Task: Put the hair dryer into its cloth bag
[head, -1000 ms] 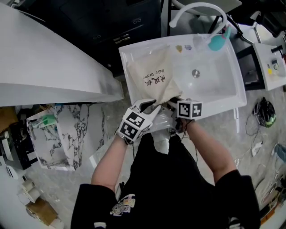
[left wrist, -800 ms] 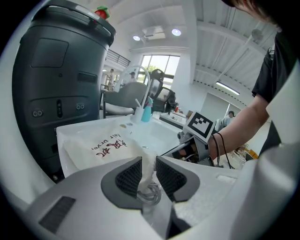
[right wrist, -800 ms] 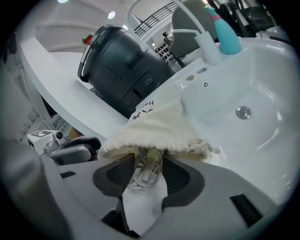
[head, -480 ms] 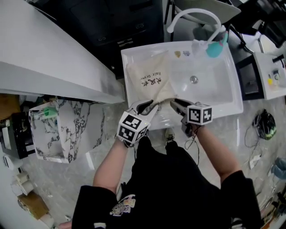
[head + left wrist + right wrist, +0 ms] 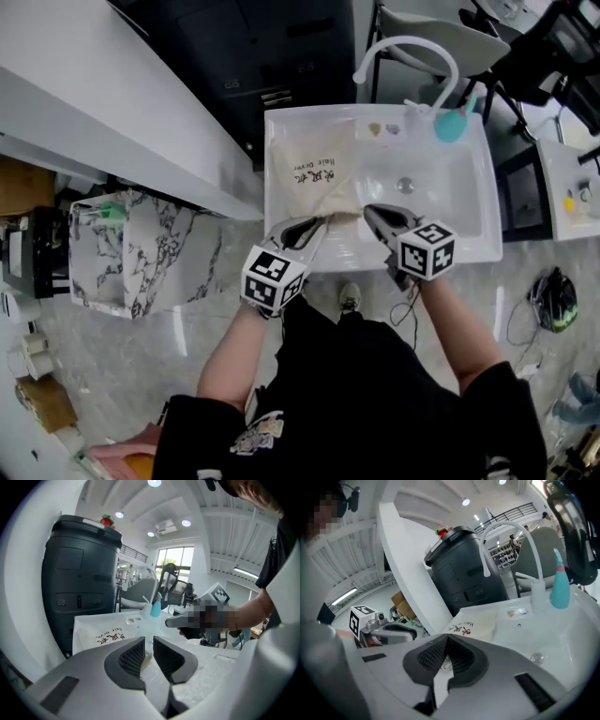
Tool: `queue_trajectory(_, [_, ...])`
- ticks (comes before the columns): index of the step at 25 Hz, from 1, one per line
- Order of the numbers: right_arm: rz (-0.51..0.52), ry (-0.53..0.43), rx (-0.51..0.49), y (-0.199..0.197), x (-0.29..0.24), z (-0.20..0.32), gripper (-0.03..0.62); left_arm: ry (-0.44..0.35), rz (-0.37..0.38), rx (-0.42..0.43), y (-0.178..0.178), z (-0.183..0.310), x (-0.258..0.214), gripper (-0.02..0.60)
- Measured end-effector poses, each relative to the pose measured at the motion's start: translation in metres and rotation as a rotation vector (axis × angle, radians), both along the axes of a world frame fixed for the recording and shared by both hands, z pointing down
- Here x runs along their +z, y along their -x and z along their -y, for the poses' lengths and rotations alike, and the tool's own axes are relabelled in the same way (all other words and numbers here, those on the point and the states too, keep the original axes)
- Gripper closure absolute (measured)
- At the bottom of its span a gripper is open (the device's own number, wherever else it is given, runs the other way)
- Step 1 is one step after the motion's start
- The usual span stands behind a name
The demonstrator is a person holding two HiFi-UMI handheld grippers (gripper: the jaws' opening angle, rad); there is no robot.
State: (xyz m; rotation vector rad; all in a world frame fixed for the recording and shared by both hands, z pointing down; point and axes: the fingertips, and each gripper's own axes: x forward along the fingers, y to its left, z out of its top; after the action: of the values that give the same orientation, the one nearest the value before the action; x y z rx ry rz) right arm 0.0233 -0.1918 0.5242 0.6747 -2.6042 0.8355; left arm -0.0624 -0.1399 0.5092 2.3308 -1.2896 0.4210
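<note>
As left claw (image 5: 320, 222), just tightening, pinches one cloth bag (image 5: 302, 161), right claw (image 5: 371, 211) together, empty.

A white rectangular sink basin (image 5: 473, 211) stands on a pale stone-patterned floor (image 5: 187, 328), with a round metal drain (image 5: 405, 185) in its bottom. A white curved faucet (image 5: 412, 45) arches over the sink's back rim, and a teal pointed-top bottle (image 5: 454, 123) stands just beside the faucet's foot. Two small pale patches (image 5: 383, 128) lie on that back rim. Behind the sink stands a black cabinet (image 5: 281, 47). Left of the sink runs a long white slab (image 5: 94, 103), and in front of it sits a marble-patterned box (image 5: 141, 253). Right of the sink, a black helmet (image 5: 554, 298) lies on the floor.
</note>
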Motion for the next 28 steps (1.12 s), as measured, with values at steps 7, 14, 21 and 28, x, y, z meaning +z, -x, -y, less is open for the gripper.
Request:
queue_trajectory(7, [0.083,-0.034,-0.072,0.004,-0.031,-0.007,0.595,-0.06,0.008,-0.195,0.014,-0.031,-0.028,0.574])
queue_trajectory(14, [0.096,-0.022,-0.129,0.018,-0.034,-0.021,0.595,-0.068,0.026,-0.304,0.036,-0.064,-0.039,0.575])
queue_trajectory(21, [0.113,-0.008,-0.131,0.033,-0.039,-0.044,0.595,-0.069,0.028,-0.322,0.048,-0.091,-0.045,0.578])
queue_trajectory(28, [0.099,-0.02,-0.065,0.036,-0.044,-0.078,0.595,-0.088,0.001,-0.258,0.05,-0.113,-0.046,0.578])
